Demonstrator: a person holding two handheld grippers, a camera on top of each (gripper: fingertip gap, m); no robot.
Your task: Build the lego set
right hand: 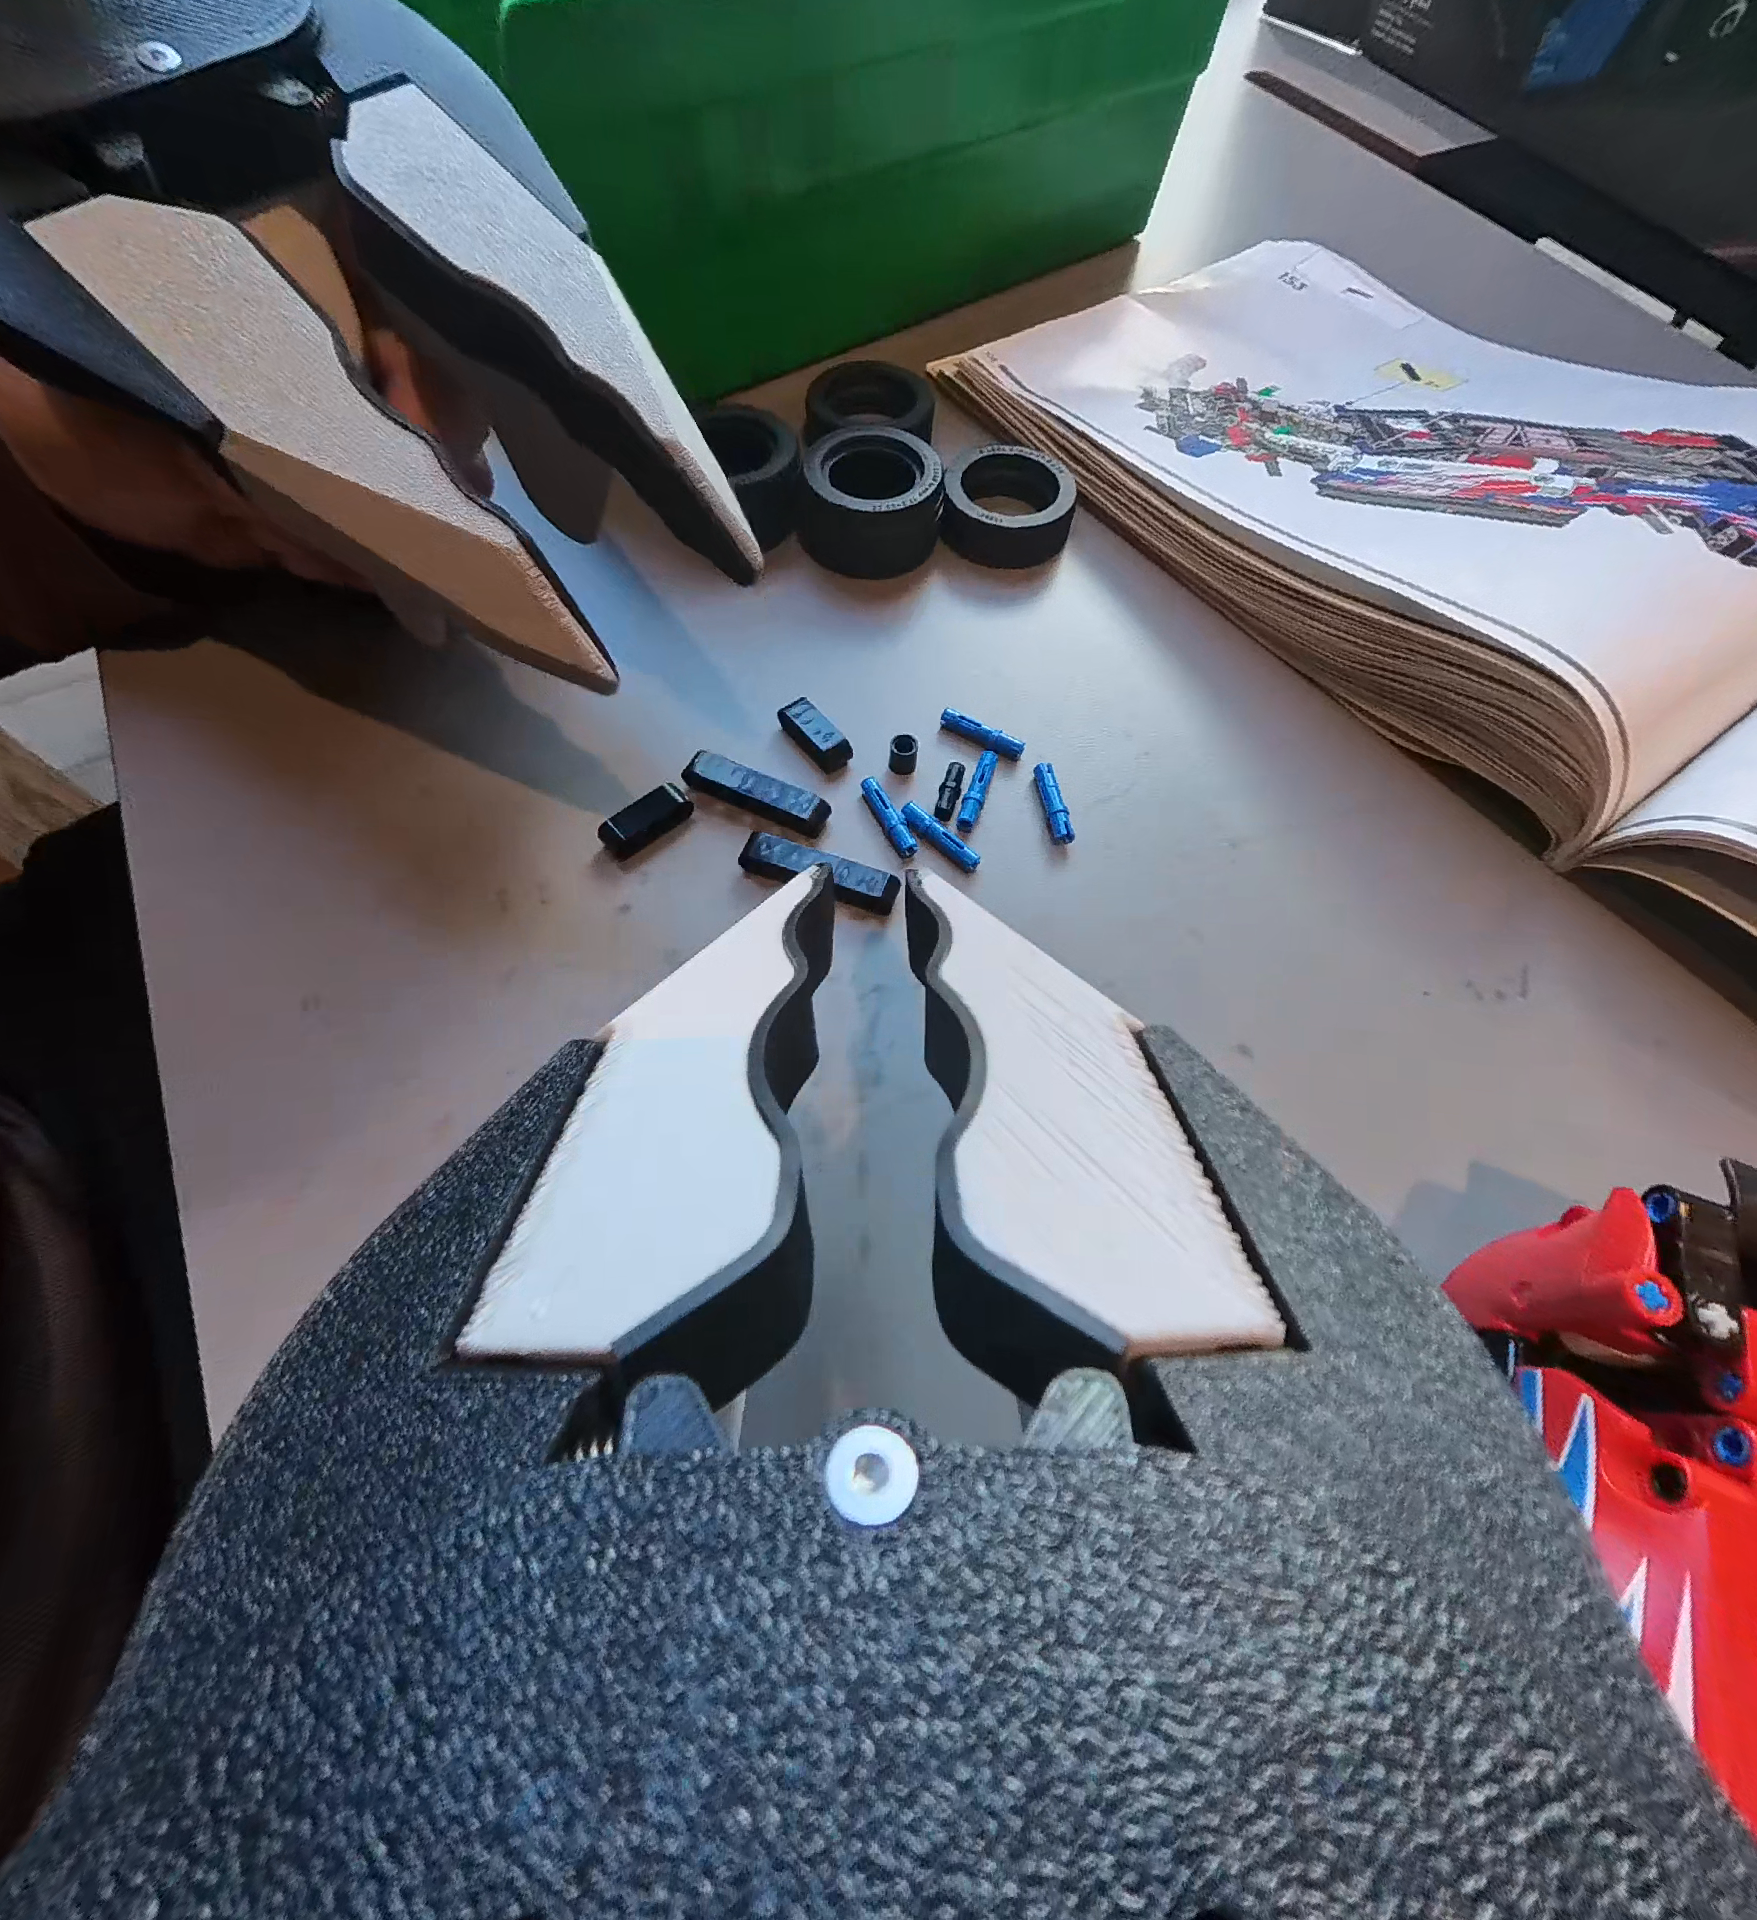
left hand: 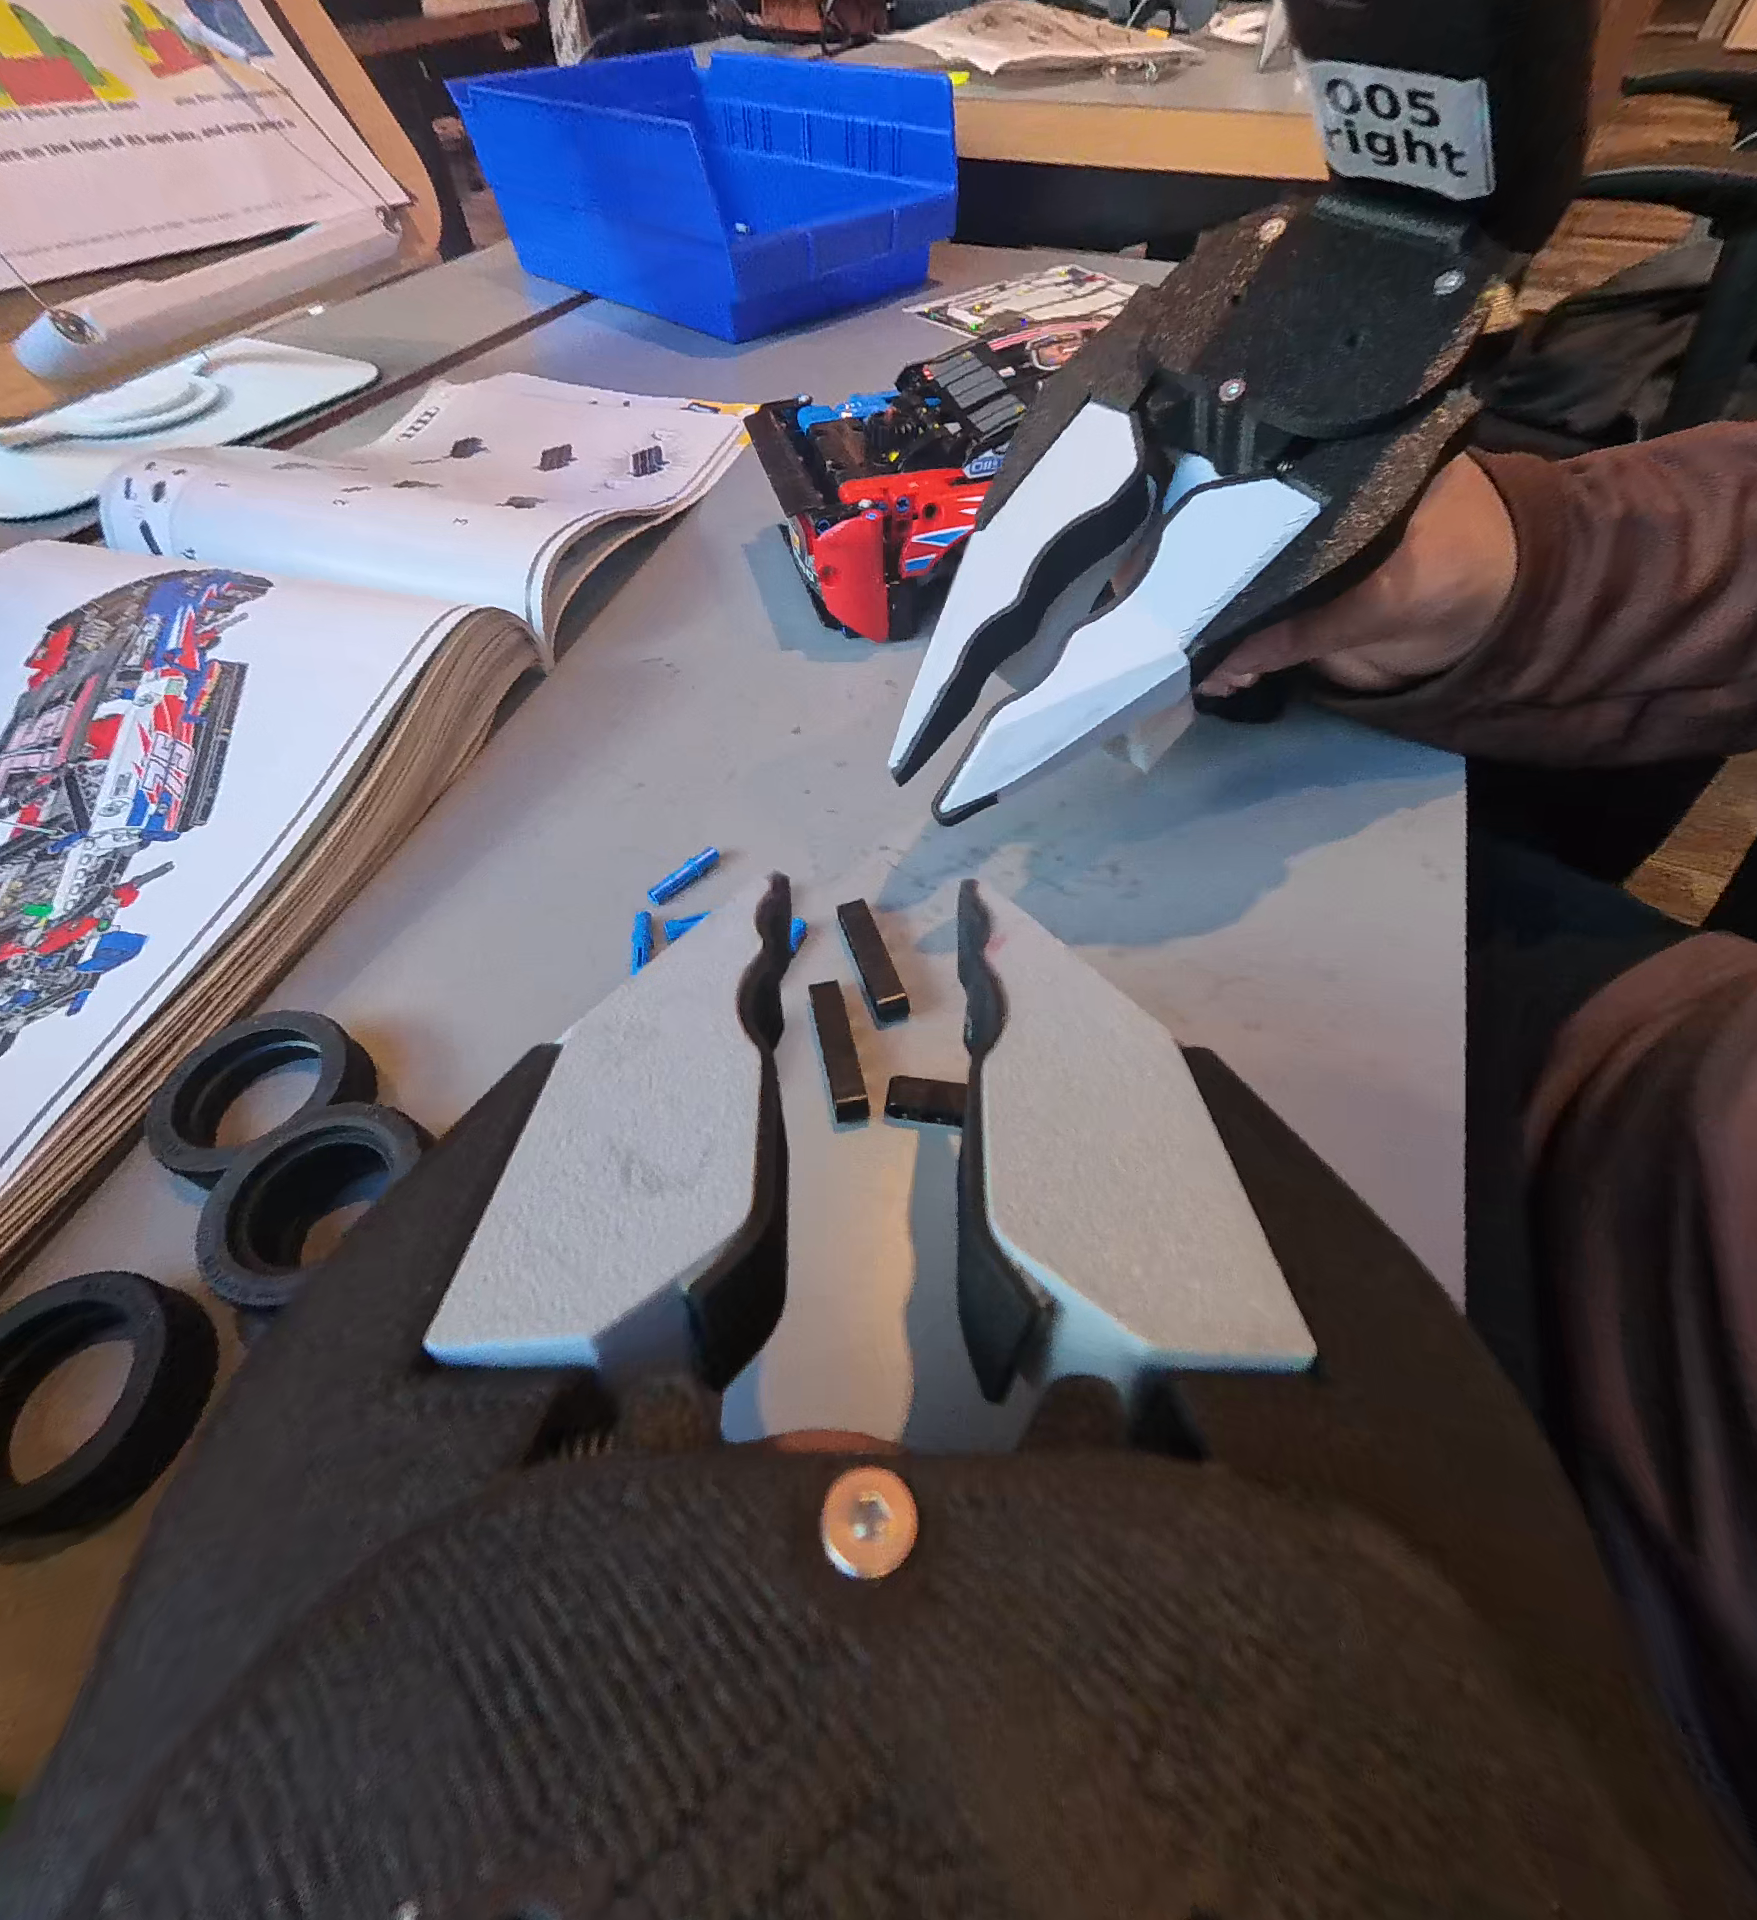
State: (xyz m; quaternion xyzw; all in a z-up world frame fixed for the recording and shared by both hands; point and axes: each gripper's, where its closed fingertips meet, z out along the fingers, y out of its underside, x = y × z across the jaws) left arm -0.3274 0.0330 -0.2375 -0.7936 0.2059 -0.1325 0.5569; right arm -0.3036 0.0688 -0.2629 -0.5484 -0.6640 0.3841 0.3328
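Right now both claws hover over loose parts on the grey tabletop [right hand: 1217, 1039], neither gripping anything. Left claw [left hand: 869, 894] is wide open, straddling the black beams [left hand: 872, 961]; these lie between its fingers, long axes roughly along the fingers, so it looks nearer for a pick. Right claw [right hand: 866, 883] is open a narrower gap, tips just short of the nearest beam, which lies crosswise to it. Blue pins [right hand: 957, 795] are scattered just beyond the beams, with a small black bush [right hand: 903, 752] among them. Tyres [right hand: 874, 499] cluster farther out, beside the open manual [right hand: 1425, 520]. Part-built red car [left hand: 889, 499] sits past the right claw, well apart from the loose parts. Blue bin [left hand: 728, 187] at the back edge; green bin [right hand: 832, 156] on the opposite side. More desks behind.
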